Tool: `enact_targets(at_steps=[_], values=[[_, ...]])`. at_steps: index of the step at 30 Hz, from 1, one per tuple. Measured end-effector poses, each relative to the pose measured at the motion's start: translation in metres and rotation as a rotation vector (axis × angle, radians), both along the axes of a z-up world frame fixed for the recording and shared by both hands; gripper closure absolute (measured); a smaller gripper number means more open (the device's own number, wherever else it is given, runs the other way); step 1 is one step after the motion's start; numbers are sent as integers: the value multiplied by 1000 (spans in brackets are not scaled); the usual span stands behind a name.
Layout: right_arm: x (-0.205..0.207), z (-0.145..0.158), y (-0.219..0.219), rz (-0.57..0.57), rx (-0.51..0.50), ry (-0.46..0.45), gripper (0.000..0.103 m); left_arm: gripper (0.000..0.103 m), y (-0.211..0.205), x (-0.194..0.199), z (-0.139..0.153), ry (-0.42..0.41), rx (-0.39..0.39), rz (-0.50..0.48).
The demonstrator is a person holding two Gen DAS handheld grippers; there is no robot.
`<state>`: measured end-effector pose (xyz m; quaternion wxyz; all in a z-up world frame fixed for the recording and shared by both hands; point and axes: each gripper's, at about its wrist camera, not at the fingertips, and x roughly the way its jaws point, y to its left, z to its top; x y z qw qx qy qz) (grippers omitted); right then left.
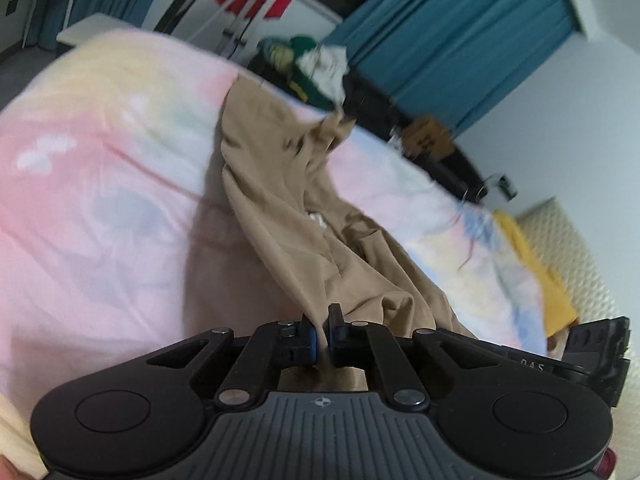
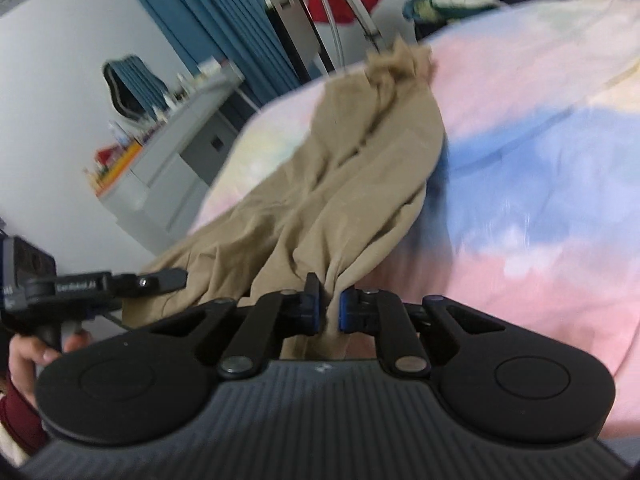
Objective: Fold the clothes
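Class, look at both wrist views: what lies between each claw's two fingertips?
A pinched bunch of the tan garment fills the gap of the left claw in its own view, and of the right claw in its view.

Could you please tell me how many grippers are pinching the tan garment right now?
2. The left gripper is shut on a bunched edge of the tan garment; the right gripper is shut on another edge beside it. The garment trails across the pastel bedspread.

We find the garment [image 1: 280, 216] lying on the bedspread [image 1: 100, 200], clutter [image 1: 316, 68] behind it, a dresser [image 2: 176, 148] left.
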<state>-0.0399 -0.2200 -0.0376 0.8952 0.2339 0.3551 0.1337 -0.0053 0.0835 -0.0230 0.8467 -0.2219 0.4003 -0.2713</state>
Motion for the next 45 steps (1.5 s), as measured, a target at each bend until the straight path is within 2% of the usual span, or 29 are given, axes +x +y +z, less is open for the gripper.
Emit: enact_targets(at_steps=[4, 10, 13, 15, 18, 22, 23, 27, 29, 33, 36, 39, 43, 45], values=[[-20, 22, -2, 10, 6, -58, 91, 98, -1, -33, 27, -39, -11, -3], [-76, 15, -6, 45, 31, -50, 91, 98, 2, -97, 30, -49, 6, -41], [-89, 11, -11, 49, 60, -47, 91, 98, 1, -102, 34, -69, -7, -47], [-81, 16, -15, 45, 75, -74, 91, 98, 0, -93, 42, -102, -10, -36], [-58, 28, -17, 28, 66, -123, 91, 98, -5, -70, 57, -153, 2, -16], [2, 41, -22, -26, 57, -196, 91, 97, -28, -11, 70, -291, 100, 45], [20, 42, -23, -41, 55, -210, 91, 97, -33, 7, 69, -300, 110, 60], [99, 30, -27, -94, 14, -214, 91, 97, -51, 83, 43, -286, 171, 102], [133, 15, -30, -107, 4, -200, 91, 97, -60, 120, 27, -278, 212, 118], [189, -28, -31, -133, -30, -129, 91, 97, -71, 181, -24, -200, 258, 123], [213, -64, -34, -147, -32, -66, 91, 96, -79, 206, -61, -153, 307, 107], [224, -91, -35, -148, -36, -24, 90, 95, -78, 222, -84, -115, 315, 101], [228, -94, -37, -149, -13, -4, 89, 95, -82, 224, -86, -123, 331, 100], [226, -90, -39, -148, 4, -2, 87, 90, -84, 221, -83, -132, 344, 100]])
